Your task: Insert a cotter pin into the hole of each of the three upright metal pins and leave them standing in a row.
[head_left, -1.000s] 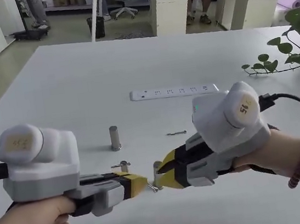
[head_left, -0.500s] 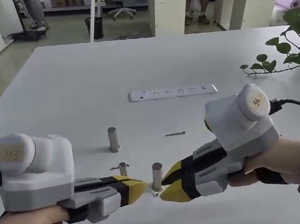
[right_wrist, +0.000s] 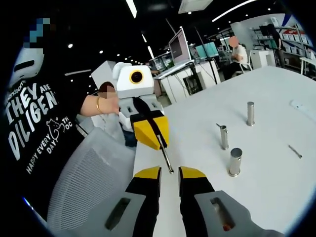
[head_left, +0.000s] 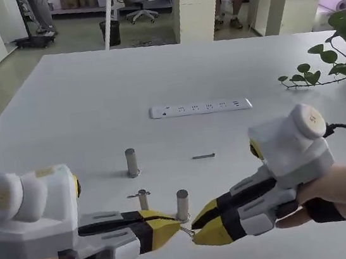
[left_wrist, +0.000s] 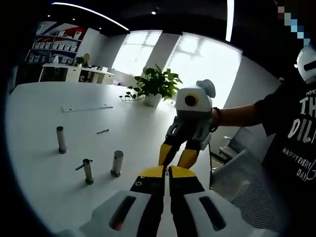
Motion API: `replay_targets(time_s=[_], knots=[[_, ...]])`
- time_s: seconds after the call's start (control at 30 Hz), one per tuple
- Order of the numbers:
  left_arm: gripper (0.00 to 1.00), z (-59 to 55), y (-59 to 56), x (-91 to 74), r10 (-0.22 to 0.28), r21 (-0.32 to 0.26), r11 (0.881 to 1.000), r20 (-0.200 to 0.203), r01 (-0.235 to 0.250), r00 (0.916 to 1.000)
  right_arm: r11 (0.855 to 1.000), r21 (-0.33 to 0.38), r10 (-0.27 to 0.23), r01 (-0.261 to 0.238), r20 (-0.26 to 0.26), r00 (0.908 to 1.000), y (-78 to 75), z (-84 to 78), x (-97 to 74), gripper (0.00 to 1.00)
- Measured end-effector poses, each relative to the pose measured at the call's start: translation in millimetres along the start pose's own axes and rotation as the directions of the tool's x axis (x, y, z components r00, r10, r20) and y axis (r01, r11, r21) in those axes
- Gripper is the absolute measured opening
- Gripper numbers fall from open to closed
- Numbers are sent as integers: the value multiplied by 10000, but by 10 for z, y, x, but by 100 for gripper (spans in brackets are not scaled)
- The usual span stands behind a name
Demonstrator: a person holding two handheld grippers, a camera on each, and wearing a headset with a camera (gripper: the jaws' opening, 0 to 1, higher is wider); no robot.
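The left gripper (head_left: 173, 226) pinches a cotter pin (right_wrist: 166, 154) with its jaws pressed together, and the pin points to 3 o'clock. Its free end is at the mouth of the right gripper (head_left: 196, 230), whose jaws stand a little spread. At 12 o'clock of both tips stands a bare metal pin (head_left: 182, 205), and at 10 o'clock a fitted metal pin (head_left: 143, 199).

Head view looks forward and down over the white desk (head_left: 93, 102). Left tool (left_wrist: 168, 171) view and right tool (right_wrist: 169, 173) view sit low and close, facing each other, both catching the upright metal pins (left_wrist: 117, 163).
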State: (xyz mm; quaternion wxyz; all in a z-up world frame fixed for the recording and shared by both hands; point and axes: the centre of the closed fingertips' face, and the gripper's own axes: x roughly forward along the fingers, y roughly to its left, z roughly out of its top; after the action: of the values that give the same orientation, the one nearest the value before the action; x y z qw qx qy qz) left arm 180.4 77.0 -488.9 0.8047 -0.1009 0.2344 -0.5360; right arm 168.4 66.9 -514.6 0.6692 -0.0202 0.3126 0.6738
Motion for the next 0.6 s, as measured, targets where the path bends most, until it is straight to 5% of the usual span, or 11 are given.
replay_targets(time_s=[0.6], knots=[[0, 44, -86, -29, -476, 177, 9987, 464, 468, 9978, 9989, 92, 469, -470, 92, 9989, 73, 11, 49, 5]])
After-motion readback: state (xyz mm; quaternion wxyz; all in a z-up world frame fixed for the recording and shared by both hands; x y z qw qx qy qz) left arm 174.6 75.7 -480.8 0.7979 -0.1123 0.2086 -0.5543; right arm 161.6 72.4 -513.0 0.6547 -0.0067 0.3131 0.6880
